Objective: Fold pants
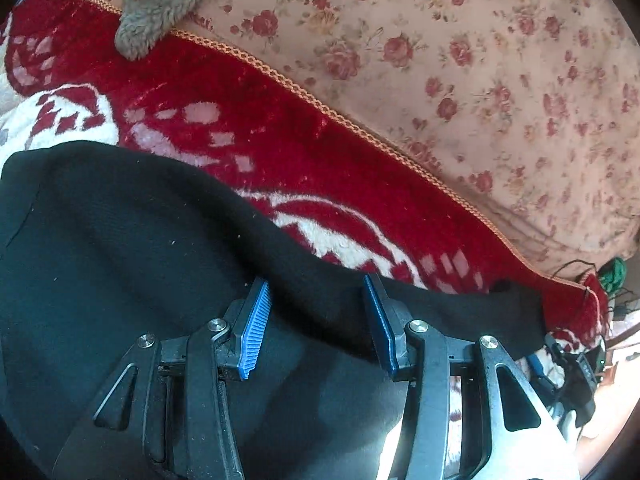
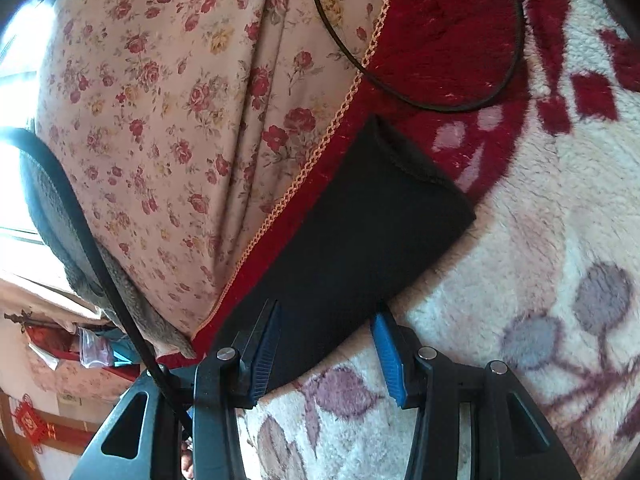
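Left gripper (image 1: 316,316): jaws spread, nothing held, above the black pants (image 1: 120,260), which fill the lower left of its view on the red-and-white fleece blanket (image 1: 240,120). Right gripper (image 2: 326,354): likewise released, straddling a leg cuff (image 2: 400,168) at frame centre. Fabric looks soft, light, limp; pinch at hem edges.

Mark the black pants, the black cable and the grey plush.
black pants (image 2: 352,232): right wrist view, middle of leg.
black cable (image 2: 416,102): right wrist view, bottom of loop.
grey plush (image 1: 160,4): left wrist view, furry body.
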Available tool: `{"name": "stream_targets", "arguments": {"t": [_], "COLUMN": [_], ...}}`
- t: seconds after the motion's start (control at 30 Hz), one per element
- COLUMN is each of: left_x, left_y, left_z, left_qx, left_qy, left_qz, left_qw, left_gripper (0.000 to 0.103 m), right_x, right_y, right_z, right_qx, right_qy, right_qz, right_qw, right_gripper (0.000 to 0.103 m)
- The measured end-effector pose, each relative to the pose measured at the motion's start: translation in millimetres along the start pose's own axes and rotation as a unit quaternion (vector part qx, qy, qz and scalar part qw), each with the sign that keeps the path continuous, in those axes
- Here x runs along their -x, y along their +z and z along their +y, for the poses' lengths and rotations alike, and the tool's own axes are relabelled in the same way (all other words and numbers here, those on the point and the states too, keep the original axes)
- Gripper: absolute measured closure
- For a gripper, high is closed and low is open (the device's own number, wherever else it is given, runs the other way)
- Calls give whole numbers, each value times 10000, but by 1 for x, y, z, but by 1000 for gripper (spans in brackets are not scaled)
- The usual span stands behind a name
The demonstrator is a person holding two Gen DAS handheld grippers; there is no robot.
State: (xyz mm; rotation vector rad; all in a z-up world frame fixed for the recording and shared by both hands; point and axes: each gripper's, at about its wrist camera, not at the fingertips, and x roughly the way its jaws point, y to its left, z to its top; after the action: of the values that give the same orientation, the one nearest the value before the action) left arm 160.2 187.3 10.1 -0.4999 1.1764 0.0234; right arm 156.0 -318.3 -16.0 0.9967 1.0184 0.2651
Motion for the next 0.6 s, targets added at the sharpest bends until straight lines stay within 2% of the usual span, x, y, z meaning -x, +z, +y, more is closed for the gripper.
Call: {"name": "stream_targets", "arguments": {"t": [0.03, 0.1, 0.13, 0.17, 0.2, 0.27, 0.37, 0.6], "left_x": [-2, -4, -5, -7, -10, -7, 8, 60], "left_y": [1, 4, 5, 6, 7, 5, -1, -19], "left_z": [-1, -1, -1, -1, -2, 5, 10, 2], "left_qx": [30, 112, 98, 59, 38, 140, 158, -34], "left_qy": [20, 0, 15, 106, 165, -32, -268, -390], "left_qz": [-9, -86, -103, -113, -130, -195, -380, -806], "left_qw": [10000, 9999, 9999, 9999, 9998, 9997, 9988, 9960], "left_gripper": [58, 61, 69, 89, 92, 97, 98, 98], "right_x": [-1, -2, -3, -4, -4, 2, 15, 52], "right_y": [2, 4, 4, 3, 2, -2, -8, -24], "right_z": [0, 3, 3, 0, -3, -3, 11, 42], "right_qx": [16, 203, 291, 272, 207, 225, 488, 905], "right_qy": [24, -19, -48, -20, 68, 232, 412, 671], "right_qz": [4, -70, -155, -263, -308, -440, -575, -719], "right_qw": [10000, 9998, 9994, 9993, 9993, 9985, 9963, 9910], "right_gripper": [60, 79, 95, 96, 97, 98, 98, 98]}}
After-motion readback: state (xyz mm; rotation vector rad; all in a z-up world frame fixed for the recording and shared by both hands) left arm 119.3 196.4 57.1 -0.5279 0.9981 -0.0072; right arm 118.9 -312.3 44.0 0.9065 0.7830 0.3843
